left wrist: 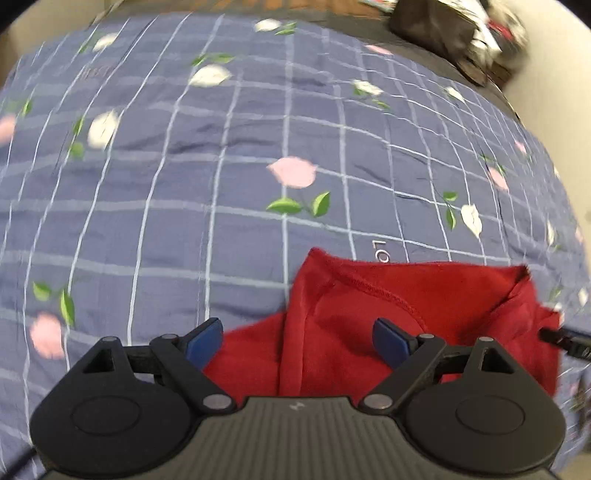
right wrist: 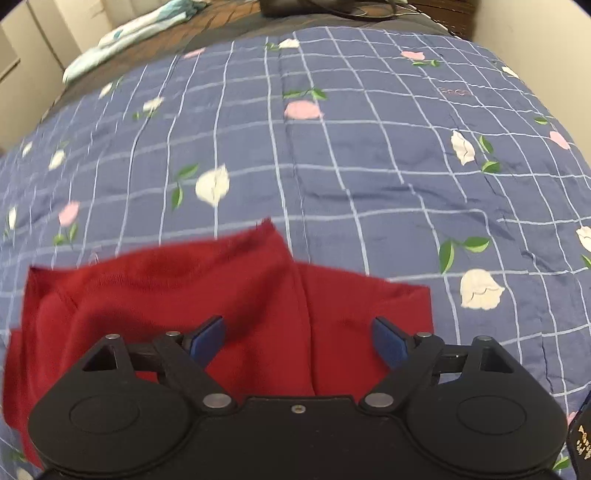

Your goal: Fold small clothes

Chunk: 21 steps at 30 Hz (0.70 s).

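A small red garment (left wrist: 369, 314) lies partly folded on a blue checked bedspread with flower prints (left wrist: 221, 166). In the left wrist view it fills the lower right, with a stitched hem showing. My left gripper (left wrist: 297, 341) is open just above its left part, holding nothing. In the right wrist view the red garment (right wrist: 184, 291) spreads across the lower left and centre. My right gripper (right wrist: 297, 341) is open above its right part, holding nothing. The tip of the other gripper (left wrist: 561, 341) shows at the garment's right edge.
The bedspread (right wrist: 369, 166) covers most of both views. A dark bag or pile (left wrist: 461, 33) sits at the far right corner in the left wrist view. A pale teal cloth (right wrist: 129, 33) lies on the wooden floor beyond the bed. Walls stand close at both sides.
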Each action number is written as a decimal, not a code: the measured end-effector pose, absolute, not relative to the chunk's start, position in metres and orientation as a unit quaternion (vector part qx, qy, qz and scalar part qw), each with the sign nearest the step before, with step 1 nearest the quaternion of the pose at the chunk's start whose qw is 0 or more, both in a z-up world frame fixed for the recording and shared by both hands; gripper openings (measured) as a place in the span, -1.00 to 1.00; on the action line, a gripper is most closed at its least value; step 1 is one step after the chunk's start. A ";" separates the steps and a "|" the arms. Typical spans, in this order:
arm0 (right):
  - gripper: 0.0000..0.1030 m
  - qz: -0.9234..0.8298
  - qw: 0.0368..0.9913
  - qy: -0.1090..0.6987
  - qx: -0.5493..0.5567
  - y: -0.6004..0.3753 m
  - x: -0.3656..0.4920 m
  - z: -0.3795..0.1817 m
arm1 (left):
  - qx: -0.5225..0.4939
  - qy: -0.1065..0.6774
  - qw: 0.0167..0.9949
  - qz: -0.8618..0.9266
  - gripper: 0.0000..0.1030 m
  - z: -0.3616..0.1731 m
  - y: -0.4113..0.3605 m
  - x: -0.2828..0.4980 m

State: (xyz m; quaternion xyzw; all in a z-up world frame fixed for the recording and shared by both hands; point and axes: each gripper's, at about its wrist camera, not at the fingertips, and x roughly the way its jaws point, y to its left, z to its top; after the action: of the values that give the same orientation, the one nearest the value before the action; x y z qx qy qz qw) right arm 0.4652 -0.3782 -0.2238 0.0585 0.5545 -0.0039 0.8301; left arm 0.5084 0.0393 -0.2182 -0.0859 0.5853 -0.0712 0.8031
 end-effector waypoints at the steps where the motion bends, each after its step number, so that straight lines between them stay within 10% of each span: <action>1: 0.69 -0.005 0.831 0.553 0.053 -0.376 0.463 -0.226 | -0.068 0.576 0.811 -0.073 0.77 -0.218 0.032 0.509; 12: 0.50 0.008 0.857 0.514 0.034 -0.361 0.461 -0.231 | -0.001 0.572 0.811 -0.124 0.07 -0.250 -0.014 0.519; 14: 0.43 0.019 0.859 0.510 0.032 -0.357 0.465 -0.233 | -0.004 0.579 0.806 -0.126 -0.18 -0.256 -0.013 0.521; 16: 0.32 0.025 0.861 0.508 0.027 -0.353 0.470 -0.235 | -0.004 0.588 0.799 -0.128 -1.00 -0.264 -0.011 0.524; 17: 0.29 0.026 0.861 0.508 0.026 -0.352 0.472 -0.237 | -0.010 0.590 0.798 -0.121 -1.00 -0.265 -0.009 0.525; 21: -0.69 0.022 0.852 0.523 0.027 -0.350 0.486 -0.244 | -0.074 0.559 0.820 -0.101 -1.00 -0.248 0.016 0.526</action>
State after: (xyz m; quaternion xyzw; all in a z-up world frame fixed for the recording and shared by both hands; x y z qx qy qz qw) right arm 0.4862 -0.3503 -0.2443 0.0275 0.5226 0.0218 0.8518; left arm 0.5263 0.0158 -0.2484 -0.0743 0.5587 -0.1011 0.8198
